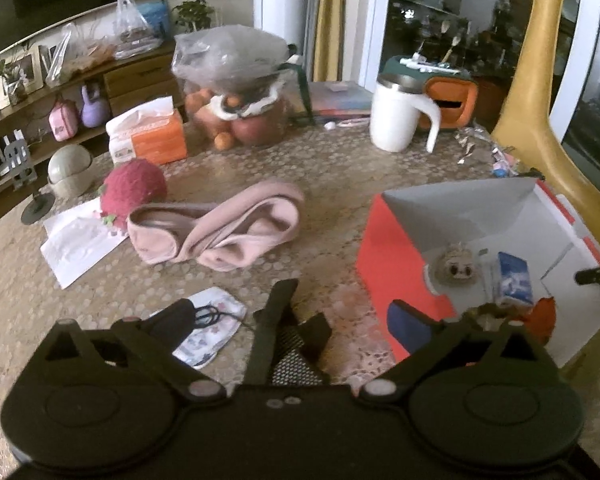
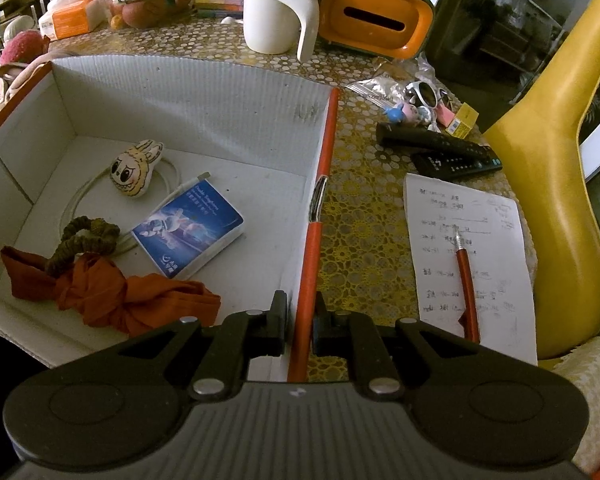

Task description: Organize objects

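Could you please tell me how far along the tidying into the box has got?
Done: the box already holds a blue card pack, an orange cloth, a scrunchie and a plush charm. In hand: the right gripper clamps the box wall; the left gripper is open, empty. Left: pink headband, floral pouch.

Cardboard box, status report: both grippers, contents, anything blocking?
Left gripper open, empty. Right gripper shut on cardboard box wall. Tissue pack, orange cloth inside. Nothing blocking.
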A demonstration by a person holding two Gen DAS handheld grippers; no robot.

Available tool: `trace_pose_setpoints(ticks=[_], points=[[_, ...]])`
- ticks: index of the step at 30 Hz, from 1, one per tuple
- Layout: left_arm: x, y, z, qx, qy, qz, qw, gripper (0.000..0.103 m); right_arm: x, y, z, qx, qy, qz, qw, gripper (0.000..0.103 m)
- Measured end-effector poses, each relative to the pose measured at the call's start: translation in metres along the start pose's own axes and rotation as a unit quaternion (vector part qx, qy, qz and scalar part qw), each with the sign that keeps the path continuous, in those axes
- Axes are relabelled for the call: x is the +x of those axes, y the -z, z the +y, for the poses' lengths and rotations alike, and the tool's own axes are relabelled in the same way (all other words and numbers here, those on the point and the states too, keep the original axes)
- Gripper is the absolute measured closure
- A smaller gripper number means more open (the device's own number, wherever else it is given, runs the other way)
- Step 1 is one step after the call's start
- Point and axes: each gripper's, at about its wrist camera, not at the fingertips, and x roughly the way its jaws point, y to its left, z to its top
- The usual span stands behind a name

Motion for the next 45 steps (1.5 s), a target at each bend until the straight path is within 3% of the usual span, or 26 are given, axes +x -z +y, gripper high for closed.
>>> trace_pose_setpoints(ticks=[11, 26, 35, 45], points=[[0.044, 0.033, 0.007, -0.014, -0.001, 0.039, 0.9991, 0.001, 0.002, -0.002, 0.004, -0.001, 0.002, 0.000, 1.000, 0.091], [0.082, 0.054, -0.003, -0.012, -0.001, 0.055, 0.9984, 0.004, 0.003, -0.001, 0.003, 0.000, 0.000, 0.000, 1.000, 0.092], [0.094, 0.049, 0.006, -0.046, -0.004, 0.061, 0.9970, 0.023, 0.004, -0.001, 0.004, -0.002, 0.001, 0.002, 1.000, 0.092], [0.099, 0.041, 0.004, -0.047, -0.017, 0.058, 0.9971, 0.045, 0.006, -0.001, 0.004, -0.002, -0.001, 0.006, 1.000, 0.092]])
